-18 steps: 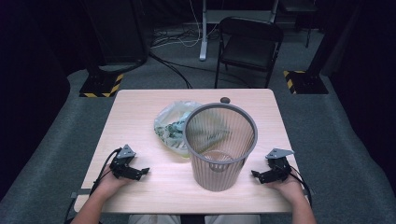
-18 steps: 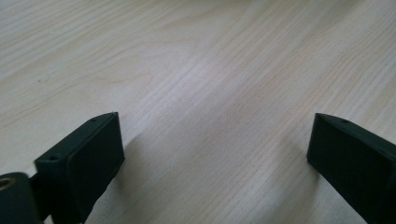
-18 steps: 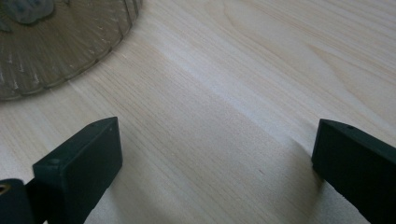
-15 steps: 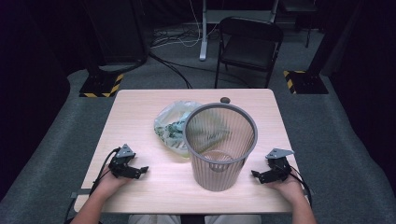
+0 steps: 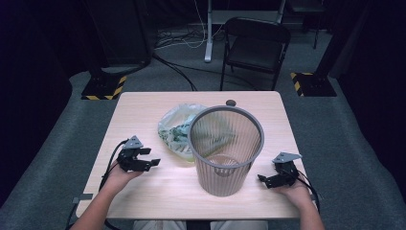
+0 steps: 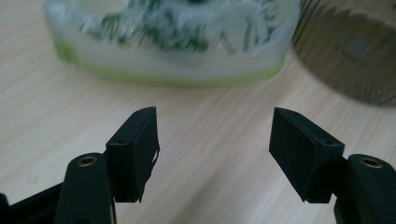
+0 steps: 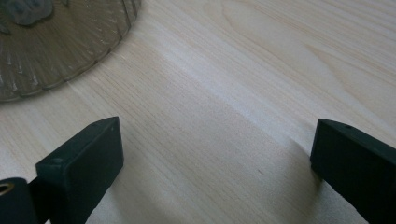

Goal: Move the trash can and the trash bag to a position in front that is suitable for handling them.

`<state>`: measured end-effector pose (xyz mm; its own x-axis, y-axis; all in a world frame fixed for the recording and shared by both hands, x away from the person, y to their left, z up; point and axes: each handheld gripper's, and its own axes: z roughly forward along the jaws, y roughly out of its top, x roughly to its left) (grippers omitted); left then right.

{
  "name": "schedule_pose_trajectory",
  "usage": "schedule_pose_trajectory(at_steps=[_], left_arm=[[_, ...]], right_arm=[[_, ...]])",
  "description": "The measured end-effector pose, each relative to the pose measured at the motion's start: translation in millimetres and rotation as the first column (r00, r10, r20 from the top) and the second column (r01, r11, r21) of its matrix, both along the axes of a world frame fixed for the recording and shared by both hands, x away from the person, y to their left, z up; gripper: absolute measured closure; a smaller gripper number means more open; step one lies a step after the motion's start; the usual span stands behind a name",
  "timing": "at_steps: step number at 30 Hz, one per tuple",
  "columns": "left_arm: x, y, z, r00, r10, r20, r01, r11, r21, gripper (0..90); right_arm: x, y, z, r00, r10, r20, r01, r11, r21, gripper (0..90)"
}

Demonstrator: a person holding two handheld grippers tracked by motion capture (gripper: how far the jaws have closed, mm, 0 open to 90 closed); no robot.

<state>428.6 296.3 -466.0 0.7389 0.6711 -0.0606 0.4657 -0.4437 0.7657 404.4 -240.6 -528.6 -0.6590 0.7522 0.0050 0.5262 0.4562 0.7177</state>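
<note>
Two grippers, left (image 5: 154,162) and right (image 5: 261,178), spread and empty. We haven't touched the crumpled clear green-printed plastic bag (image 5: 177,130) beside our grey ribbed plastic bin (image 5: 225,152), so everything's left.

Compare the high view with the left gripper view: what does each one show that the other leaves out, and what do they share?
High view alone: the basket's open rim, the right hand-held gripper with open jaws, the folding chair and a small dark thing at the table's far edge. Left gripper view alone: a close look at the left hand-held gripper, its pads wide apart with bare wood between. Both: the green-printed plastic bag, the basket's ribbed wall and the wooden table.
</note>
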Motion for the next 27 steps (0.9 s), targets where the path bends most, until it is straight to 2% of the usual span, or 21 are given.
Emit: schedule_pose_trajectory(at_steps=[2,5,8,10,12,15,20,23,26,27], left_arm=[[6.0,-10.7,4.3,0.9997,-0.003,0.026,0.003,1.0000,0.002,32.5],[12.7,-19.0,6.6,0.9997,0.005,0.025,-0.005,1.0000,-0.005,31.3],[20.7,-28.3,8.9,0.9987,0.023,0.045,-0.022,0.9997,-0.009,28.9],[27.9,-35.3,10.1,0.9960,0.060,0.066,-0.060,0.9982,0.007,27.9],[32.1,-38.4,10.2,0.9945,0.071,0.076,-0.071,0.9974,-0.008,27.9],[37.0,-41.7,8.9,0.9941,0.081,0.072,-0.081,0.9967,-0.010,26.8],[49.7,-54.9,-1.8,0.9969,0.065,0.044,-0.067,0.9967,0.045,27.2],[51.3,-58.6,-6.1,0.9983,0.043,0.039,-0.046,0.9945,0.094,43.5],[51.4,-59.7,-7.7,0.9986,0.042,0.033,-0.046,0.9930,0.109,61.5],[50.9,-59.7,-7.8,0.9989,0.036,0.029,-0.039,0.9933,0.109,61.5]], right_arm=[[0.0,0.0,0.0,1.0000,0.000,0.000,0.000,1.000,0.000,1.9],[-0.2,0.1,0.0,1.0000,-0.001,0.001,0.001,1.000,0.000,2.0],[-0.6,0.1,0.0,1.0000,-0.003,0.001,0.003,1.000,0.001,2.2],[-0.6,0.0,0.0,1.0000,-0.003,0.002,0.003,1.000,0.000,2.2],[-0.8,-0.1,0.0,1.0000,-0.003,0.002,0.003,1.000,0.000,2.2],[-1.0,-0.2,0.0,1.0000,-0.001,0.004,0.001,1.000,-0.001,2.2],[-1.6,-0.2,0.0,1.0000,-0.001,0.004,0.001,1.000,-0.002,2.3],[-2.0,-0.1,0.0,1.0000,-0.002,0.003,0.002,1.000,-0.001,2.3],[-2.3,-0.2,0.0,1.0000,0.000,0.004,0.000,1.000,-0.001,2.3],[-2.3,-0.2,0.0,1.0000,0.000,0.004,0.000,1.000,-0.001,2.3]])
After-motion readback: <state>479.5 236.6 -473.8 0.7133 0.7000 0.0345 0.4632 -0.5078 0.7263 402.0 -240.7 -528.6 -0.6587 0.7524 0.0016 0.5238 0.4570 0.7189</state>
